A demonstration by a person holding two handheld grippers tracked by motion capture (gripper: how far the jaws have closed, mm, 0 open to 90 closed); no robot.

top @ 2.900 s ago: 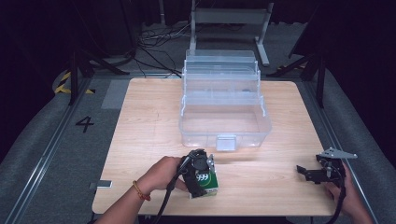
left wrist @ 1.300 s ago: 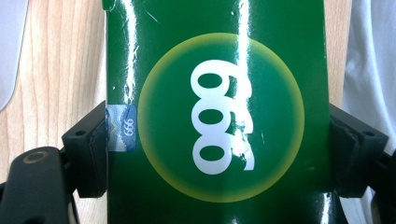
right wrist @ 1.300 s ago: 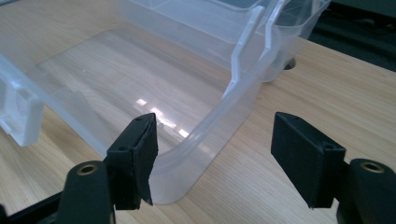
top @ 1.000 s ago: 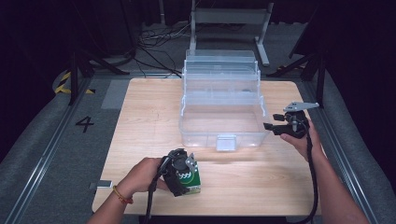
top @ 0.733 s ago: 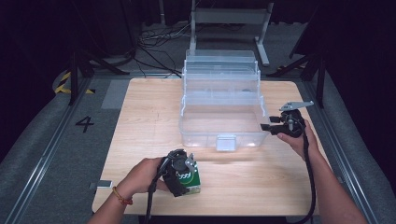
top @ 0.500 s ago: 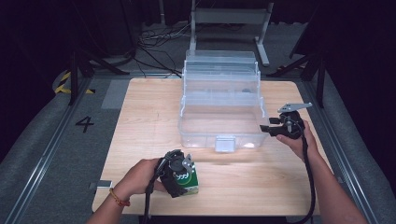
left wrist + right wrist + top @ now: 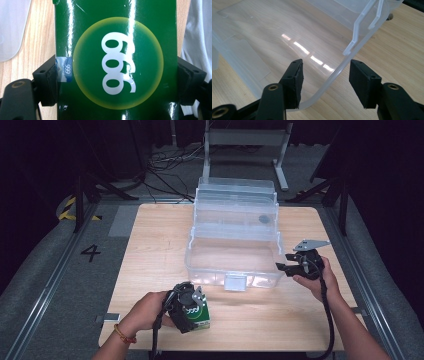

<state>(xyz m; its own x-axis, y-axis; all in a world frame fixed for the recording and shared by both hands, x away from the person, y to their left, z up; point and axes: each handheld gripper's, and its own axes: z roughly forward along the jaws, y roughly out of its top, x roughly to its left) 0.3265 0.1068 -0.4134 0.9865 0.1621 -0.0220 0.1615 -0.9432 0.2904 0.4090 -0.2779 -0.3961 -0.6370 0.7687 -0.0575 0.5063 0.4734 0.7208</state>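
- Green carton [image 7: 197, 316] with a yellow disc and white numerals sits near the table's 6 o'clock edge, pinched across its sides by the left gripper [image 7: 187, 307]; in the left gripper view the black pads [image 7: 47, 82] press both flanks of the carton [image 7: 117, 60].
- Right gripper [image 7: 292, 267] has swung in from the table's 4 o'clock corner, where it idled a few seconds back, to the right front corner of the clear tiered box [image 7: 235, 250]. The carton has slid slightly toward 7 o'clock meanwhile.
- Right gripper view: jaws spread, straddling the curved rim of the box [image 7: 332, 75], one pad [image 7: 295, 75] inside the wall, the other outside; not yet closed on it.
- My reading: the right hand means to steady or shift the box so the carton can go in.
- Box lies at the table [image 7: 150, 235] centre, trays stepped back toward 12 o'clock; its bottom bin looks empty.
- Front latch [image 7: 235, 282] and near wall stand between carton and bin, so the carton must be lifted over.
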